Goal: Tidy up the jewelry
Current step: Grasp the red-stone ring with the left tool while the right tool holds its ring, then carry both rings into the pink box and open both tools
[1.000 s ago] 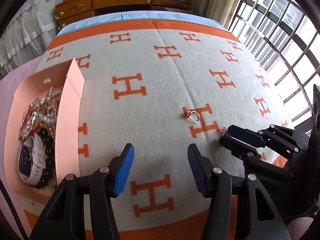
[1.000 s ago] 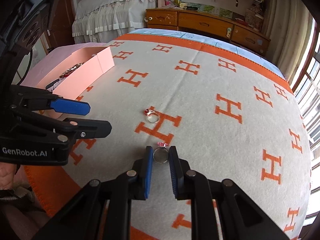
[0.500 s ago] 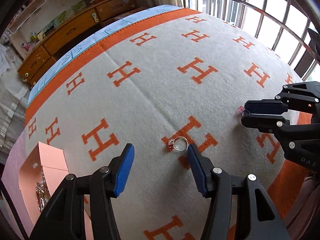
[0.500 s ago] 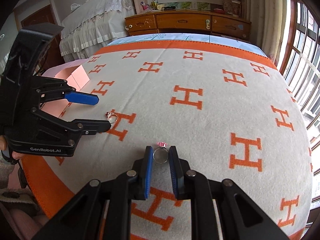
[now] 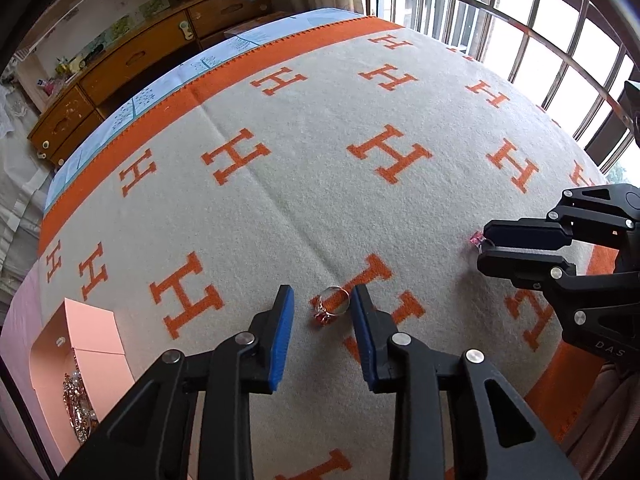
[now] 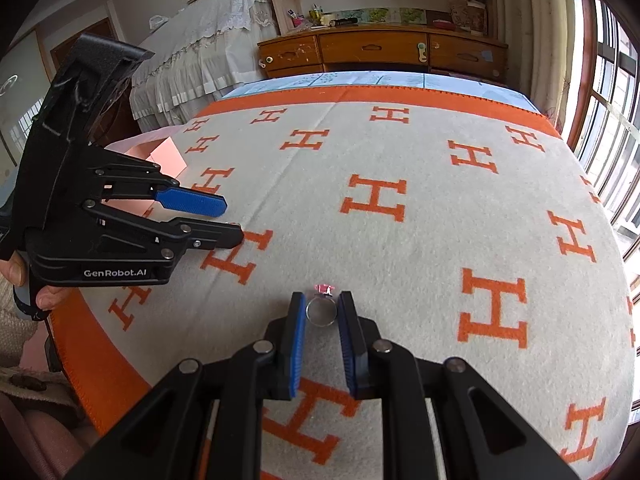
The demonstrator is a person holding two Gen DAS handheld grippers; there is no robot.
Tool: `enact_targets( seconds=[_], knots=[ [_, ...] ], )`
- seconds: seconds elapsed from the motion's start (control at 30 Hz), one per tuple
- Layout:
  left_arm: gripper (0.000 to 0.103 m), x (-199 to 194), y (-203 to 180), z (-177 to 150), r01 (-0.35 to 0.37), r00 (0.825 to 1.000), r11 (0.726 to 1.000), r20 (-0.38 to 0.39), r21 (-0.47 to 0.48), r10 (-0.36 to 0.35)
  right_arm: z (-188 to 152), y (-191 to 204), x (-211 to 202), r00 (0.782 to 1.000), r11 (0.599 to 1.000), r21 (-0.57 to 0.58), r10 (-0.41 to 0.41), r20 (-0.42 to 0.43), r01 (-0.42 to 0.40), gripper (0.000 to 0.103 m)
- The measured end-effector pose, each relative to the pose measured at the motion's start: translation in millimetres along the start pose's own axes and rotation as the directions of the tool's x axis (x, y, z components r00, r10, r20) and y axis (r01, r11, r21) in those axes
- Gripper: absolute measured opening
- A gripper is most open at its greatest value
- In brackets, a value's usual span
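Observation:
A silver ring with a red stone (image 5: pixel 330 306) lies on the blanket between the tips of my left gripper (image 5: pixel 322 304), which is open around it, the right pad close to the band. My right gripper (image 6: pixel 322 309) is shut on a silver ring with a pink stone (image 6: pixel 320 311); that ring's pink stone (image 5: pixel 477 237) shows at its tips in the left wrist view. A pink cardboard box (image 5: pixel 86 364) holding several pieces of jewelry sits at the blanket's left edge.
The grey and orange H-pattern blanket (image 6: pixel 400 248) covers the bed. A wooden dresser (image 6: pixel 380 50) stands beyond the far edge. Barred windows (image 5: pixel 540 52) run along the right side. The left gripper body (image 6: pixel 100 216) is at the left in the right wrist view.
My left gripper has swung right, away from the pink box, and moved in over the red-stone ring, its jaws narrowing around it. My right gripper keeps hold of the pink-stone ring.

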State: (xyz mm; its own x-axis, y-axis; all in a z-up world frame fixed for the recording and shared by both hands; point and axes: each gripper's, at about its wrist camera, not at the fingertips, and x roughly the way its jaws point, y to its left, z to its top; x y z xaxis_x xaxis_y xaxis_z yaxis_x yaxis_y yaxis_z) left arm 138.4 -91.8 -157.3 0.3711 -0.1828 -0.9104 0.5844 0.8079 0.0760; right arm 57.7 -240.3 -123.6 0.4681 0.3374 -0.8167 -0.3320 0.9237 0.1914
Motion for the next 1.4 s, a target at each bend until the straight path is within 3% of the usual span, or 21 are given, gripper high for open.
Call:
enact_targets(
  seconds=[0.27,0.37,0.5,0.7,0.9,1.07,1.2,1.4],
  knots=[
    [0.027,-1.8,1.9,-4.0,0.054,0.998,0.999,-0.019,-0.001,-0.054,0.1,-1.1,-0.4,1.0,1.0,0.002,0.003,0.001,-0.003,0.016],
    [0.014,-2.0,1.1,-5.1,0.085,0.996,0.996,-0.017,0.006,-0.085,0.2,-1.2,-0.5,1.0,1.0,0.003,0.004,0.001,-0.004,0.016],
    [0.007,-1.1,-1.5,-3.3,0.079,0.997,0.997,-0.007,0.008,-0.079,0.0,-1.0,-0.4,1.0,1.0,0.003,0.004,0.002,-0.004,0.016],
    [0.006,-6.9,0.5,-6.3,0.076,0.997,0.995,0.024,-0.071,-0.075,1.5,-1.1,-2.1,1.0,1.0,0.009,-0.005,0.003,0.005,0.016],
    [0.006,-42.3,12.4,-22.0,0.094,0.991,0.977,0.112,-0.19,-0.074,8.5,10.7,-8.1,1.0,1.0,-0.003,0.009,0.023,-0.009,0.016],
    [0.006,-82.8,41.2,-43.6,0.083,0.983,0.947,0.182,-0.311,-0.026,26.9,40.2,-17.7,0.998,0.996,-0.074,0.045,0.052,-0.041,0.016],
    [0.006,-116.1,81.4,-63.8,0.056,0.976,0.902,0.215,-0.428,0.041,53.4,70.8,-22.1,0.99,0.985,-0.123,0.127,0.066,-0.118,0.016],
    [0.006,-145.5,154.0,-94.5,0.021,0.97,0.808,0.208,-0.589,0.127,108.1,115.5,-7.8,0.944,0.94,-0.097,0.33,0.013,-0.327,0.016]
  ],
)
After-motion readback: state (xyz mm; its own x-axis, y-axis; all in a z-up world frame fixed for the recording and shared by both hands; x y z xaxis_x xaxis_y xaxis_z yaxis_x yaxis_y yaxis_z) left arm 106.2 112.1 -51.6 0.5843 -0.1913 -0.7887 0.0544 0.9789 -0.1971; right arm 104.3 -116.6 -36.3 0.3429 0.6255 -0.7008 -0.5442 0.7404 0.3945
